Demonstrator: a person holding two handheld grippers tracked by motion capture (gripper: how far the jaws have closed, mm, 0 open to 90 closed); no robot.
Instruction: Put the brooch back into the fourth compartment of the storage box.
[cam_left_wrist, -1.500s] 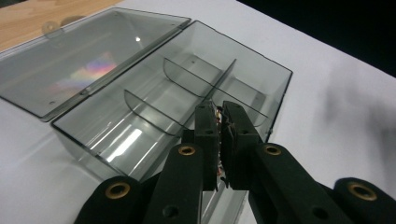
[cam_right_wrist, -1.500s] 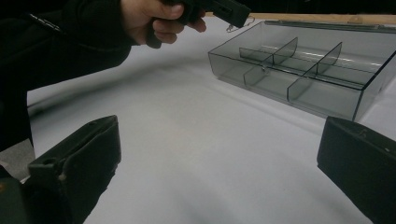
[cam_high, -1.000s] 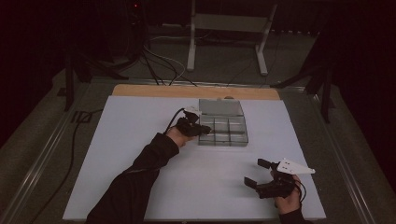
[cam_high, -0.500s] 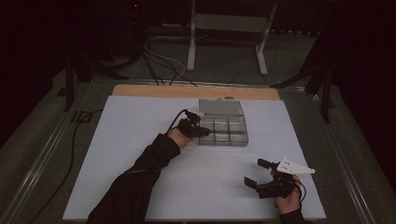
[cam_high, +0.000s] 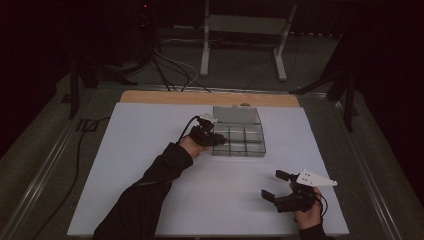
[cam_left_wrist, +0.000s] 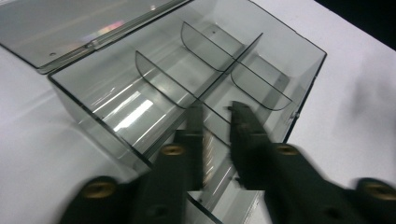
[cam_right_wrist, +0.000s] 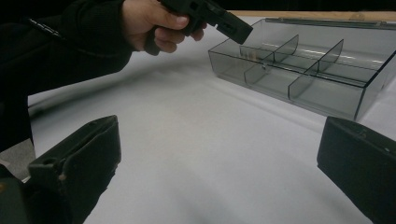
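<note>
A clear plastic box with dividers (cam_high: 239, 139) sits on the big white table sheet (cam_high: 150, 150), up toward twelve o'clock. The left gripper (cam_high: 216, 140) is at the box's nine o'clock edge. The right gripper (cam_high: 274, 186) is near the sheet's five o'clock corner, well apart from the box.

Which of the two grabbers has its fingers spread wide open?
The right gripper, near the table's front edge. Its fingers are spread wide, while the left gripper's sit close together over the clear box.

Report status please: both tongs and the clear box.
Left tongs nearly closed, empty, over the box's near compartment. Right tongs wide open, empty, apart on the white table. Clear divided box open, compartments look empty. Nothing in the way.
</note>
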